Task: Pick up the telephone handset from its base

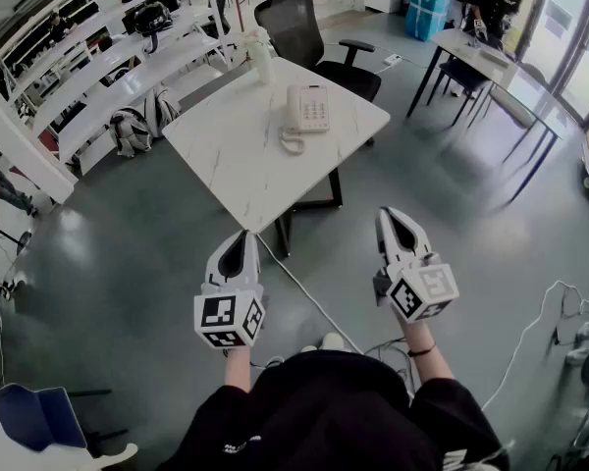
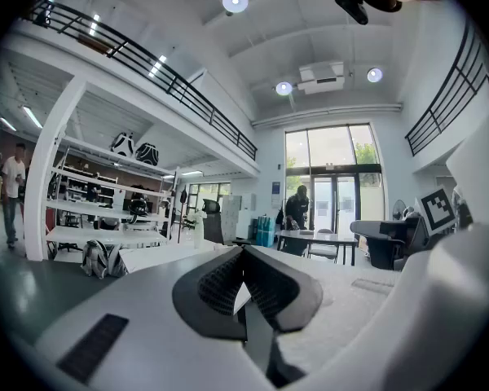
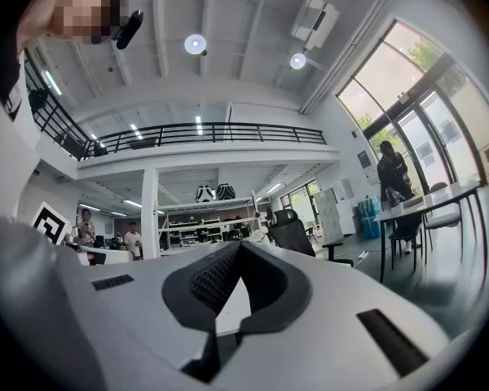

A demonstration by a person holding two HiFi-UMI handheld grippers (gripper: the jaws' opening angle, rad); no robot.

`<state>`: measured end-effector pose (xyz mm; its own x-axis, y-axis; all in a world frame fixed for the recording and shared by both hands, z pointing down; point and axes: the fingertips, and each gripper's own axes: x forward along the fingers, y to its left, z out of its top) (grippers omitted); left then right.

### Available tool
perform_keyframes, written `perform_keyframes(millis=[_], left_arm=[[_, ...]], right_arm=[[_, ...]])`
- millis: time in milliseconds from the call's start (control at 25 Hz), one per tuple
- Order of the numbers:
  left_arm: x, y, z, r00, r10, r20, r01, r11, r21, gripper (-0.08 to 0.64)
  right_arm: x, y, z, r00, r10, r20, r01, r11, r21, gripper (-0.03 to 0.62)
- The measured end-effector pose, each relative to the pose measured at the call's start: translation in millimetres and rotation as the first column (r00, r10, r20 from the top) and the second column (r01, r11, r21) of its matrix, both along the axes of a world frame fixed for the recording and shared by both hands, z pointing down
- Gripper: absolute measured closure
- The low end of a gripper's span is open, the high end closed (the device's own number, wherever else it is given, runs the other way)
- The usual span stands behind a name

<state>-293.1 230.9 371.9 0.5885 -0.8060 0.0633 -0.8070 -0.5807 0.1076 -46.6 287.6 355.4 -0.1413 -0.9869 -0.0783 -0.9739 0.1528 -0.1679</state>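
The white telephone (image 1: pixel 308 108) sits on the far right part of a white marble table (image 1: pixel 236 155). Its handset (image 1: pixel 294 107) lies in the cradle on the phone's left side, and the coiled cord (image 1: pixel 292 144) loops in front. Both grippers are held level over the grey floor, well short of the table. My left gripper (image 1: pixel 242 235) (image 2: pixel 243 251) is shut with nothing in it. My right gripper (image 1: pixel 386 214) (image 3: pixel 240 244) also has its jaws together and holds nothing. Neither gripper view shows the phone, because the jaws hide it.
A white bottle (image 1: pixel 262 55) stands at the table's far corner, with a black office chair (image 1: pixel 304 27) behind it. White shelving (image 1: pixel 88 77) runs along the left and more desks (image 1: pixel 491 62) stand at the back right. A white cable (image 1: pixel 304 297) trails across the floor from the table.
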Motion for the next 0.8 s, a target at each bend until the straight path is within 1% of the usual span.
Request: perform_keyframes(millis=[520, 800], left_arm=[[0.6, -24.2, -2.5, 0.999, -0.046, -0.005, 0.046, 0.999, 0.012, 0.560], [19.9, -31.9, 2.0, 0.999, -0.051, 0.002, 0.051, 0.999, 0.005, 0.560]], right_arm=[[24.2, -22.2, 2.3, 1.000, -0.006, 0.026, 0.005, 1.000, 0.006, 0.601], [44.7, -33.0, 10.4, 0.999, -0.005, 0.044, 0.005, 1.000, -0.005, 0.601]])
